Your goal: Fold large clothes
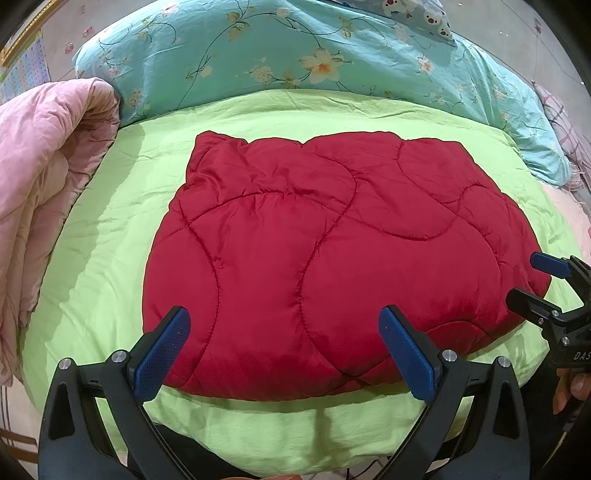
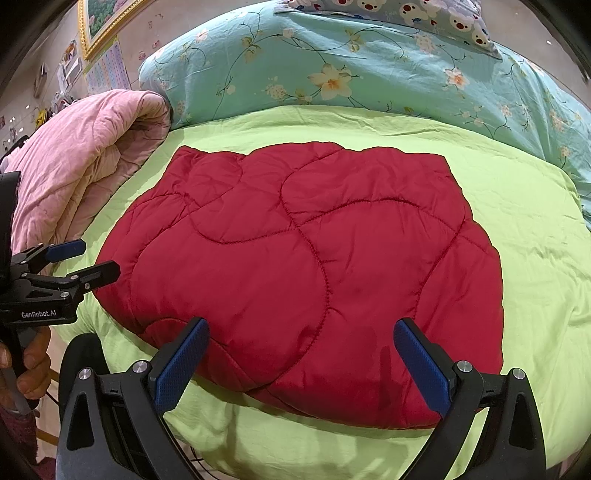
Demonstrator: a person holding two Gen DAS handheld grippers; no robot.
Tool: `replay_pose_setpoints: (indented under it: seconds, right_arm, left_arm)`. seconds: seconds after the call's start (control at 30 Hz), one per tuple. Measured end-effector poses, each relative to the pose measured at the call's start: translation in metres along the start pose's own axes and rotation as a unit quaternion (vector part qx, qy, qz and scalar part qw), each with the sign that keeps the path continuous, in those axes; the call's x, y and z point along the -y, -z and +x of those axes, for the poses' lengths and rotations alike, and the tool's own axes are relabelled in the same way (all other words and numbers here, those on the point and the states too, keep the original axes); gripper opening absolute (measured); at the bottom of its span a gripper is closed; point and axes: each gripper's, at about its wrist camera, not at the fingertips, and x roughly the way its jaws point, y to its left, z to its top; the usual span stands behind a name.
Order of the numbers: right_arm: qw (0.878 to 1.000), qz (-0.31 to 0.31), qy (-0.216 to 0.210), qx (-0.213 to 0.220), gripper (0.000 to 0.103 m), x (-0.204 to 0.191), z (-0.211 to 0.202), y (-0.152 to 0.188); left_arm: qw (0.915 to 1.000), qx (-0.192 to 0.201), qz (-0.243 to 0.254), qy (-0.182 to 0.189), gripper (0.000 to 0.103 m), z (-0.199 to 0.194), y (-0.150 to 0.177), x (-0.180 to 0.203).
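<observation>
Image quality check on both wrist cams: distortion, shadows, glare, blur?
Left wrist: heavy fisheye bowing, dark vignette at the corners; sharp focus on the red quilted garment; left tongs cast soft shadows on the green sheet. Right wrist: same barrel curve; mild sheen on the garment near the right tongs; no motion blur or blown glare.

Folded red quilted garment (image 1: 332, 251): underside and inner layers hidden, near edge partly behind left tool (image 1: 284, 350) pads. Pink quilt (image 1: 44, 177) cut off at 9 o'clock. Teddy-print pillow (image 2: 424, 14) cropped at 12. Right tool (image 1: 554, 288) body runs off at 3 o'clock. Framed picture (image 2: 99, 22) too clipped to read.
</observation>
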Motion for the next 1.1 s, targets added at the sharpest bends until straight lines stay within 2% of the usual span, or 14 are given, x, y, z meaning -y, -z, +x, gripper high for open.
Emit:
replay_pose_setpoints:
  seconds: [1.1]
  right_arm:
    - [1.0, -0.003, -0.001, 0.0, 0.101, -0.0026, 0.0, -0.0018]
  left_arm:
    - [1.0, 0.004, 0.001, 0.001, 0.102, -0.0022, -0.0012, 0.0021]
